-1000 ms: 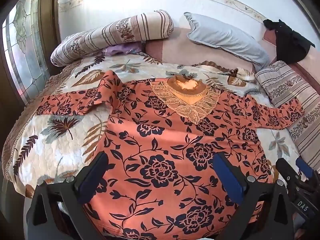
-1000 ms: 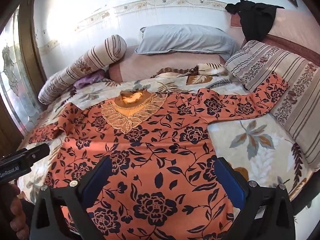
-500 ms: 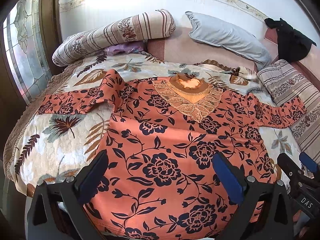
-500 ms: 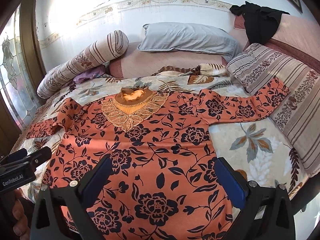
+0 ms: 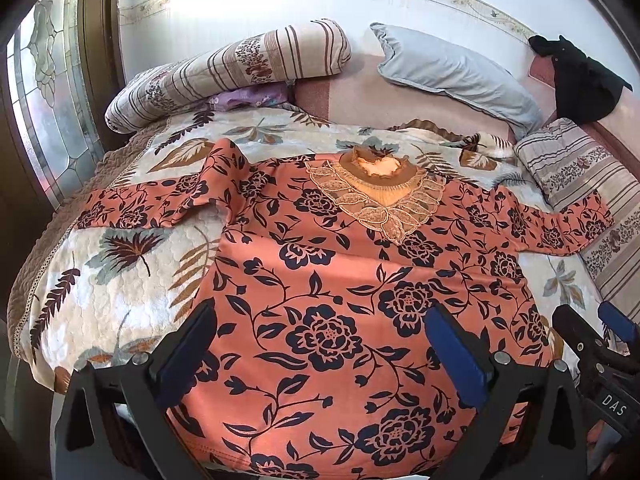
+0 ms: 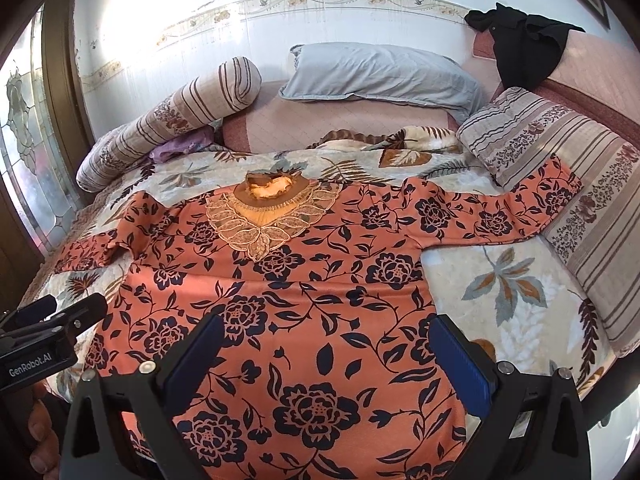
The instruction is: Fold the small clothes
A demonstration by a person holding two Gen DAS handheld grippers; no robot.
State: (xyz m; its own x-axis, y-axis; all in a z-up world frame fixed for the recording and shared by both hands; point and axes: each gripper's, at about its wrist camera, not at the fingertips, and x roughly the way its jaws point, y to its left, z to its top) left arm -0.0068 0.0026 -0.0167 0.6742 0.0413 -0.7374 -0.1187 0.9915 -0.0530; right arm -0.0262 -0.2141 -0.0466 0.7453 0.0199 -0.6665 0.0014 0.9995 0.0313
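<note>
An orange long-sleeved top with dark flowers [image 5: 332,280] [image 6: 304,300] lies spread face up on the bed, lace collar towards the pillows. One sleeve reaches the left bed edge, bunched at the shoulder; the other rests against a striped cushion. My left gripper [image 5: 320,344] hovers open over the hem's left half, nothing between its blue pads. The right gripper [image 6: 326,356] hangs open above the hem's right half, also empty. Each gripper shows in the other's view: the right gripper [image 5: 596,344] at the right edge, the left gripper [image 6: 60,320] at the left edge.
A leaf-print quilt [image 5: 120,280] [image 6: 500,288] covers the bed. Striped bolster [image 5: 232,68], grey pillow [image 6: 380,76] and striped cushion [image 6: 560,152] ring the far and right sides. A black garment [image 6: 524,40] hangs on the headboard. A glass-paned door [image 5: 44,92] stands left.
Both grippers have drawn back and risen a little, so more of the top and bed shows. The top has not moved and both grippers stay open.
</note>
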